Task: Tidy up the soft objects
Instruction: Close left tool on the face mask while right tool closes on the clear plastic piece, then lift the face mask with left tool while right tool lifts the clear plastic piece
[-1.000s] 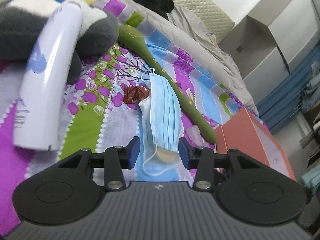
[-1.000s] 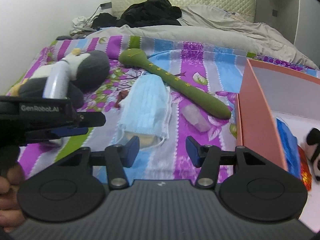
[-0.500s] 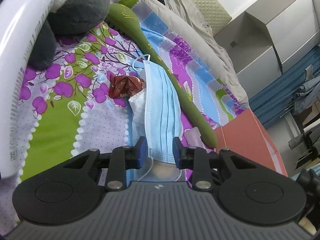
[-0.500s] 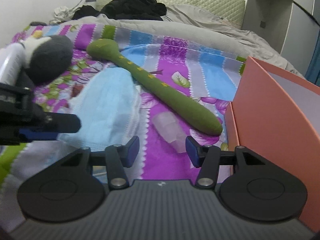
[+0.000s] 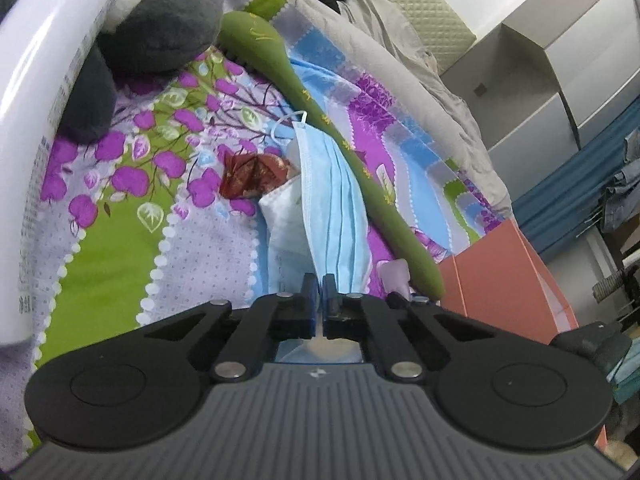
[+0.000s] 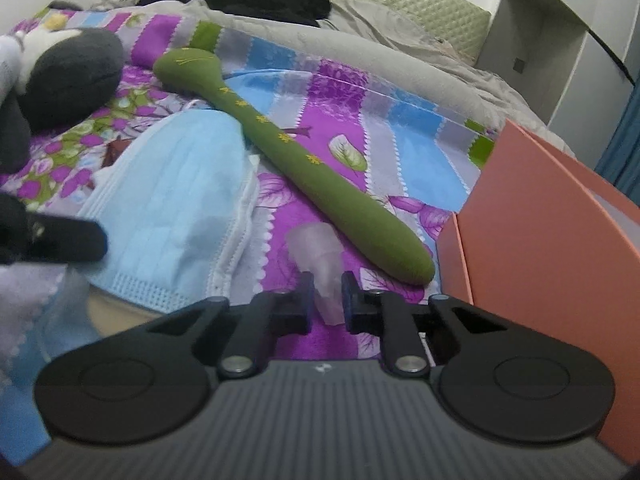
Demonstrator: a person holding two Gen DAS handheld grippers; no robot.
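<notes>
Barely started, I'd say. Taking the orange box point(image 6: 532, 216) as the landmark: the left gripper point(image 5: 322, 300) has pinched the near edge of the blue mask point(image 5: 336, 216), which lies well to the left of the box, and the right gripper point(image 6: 326, 300) is clamped on a small clear soft lump point(image 6: 320, 256) just left of it. The green plush stick point(image 6: 304, 168) ends near the box's corner, and the grey plush toy point(image 6: 68, 76) sits far left. Everything visible is outside the box.
</notes>
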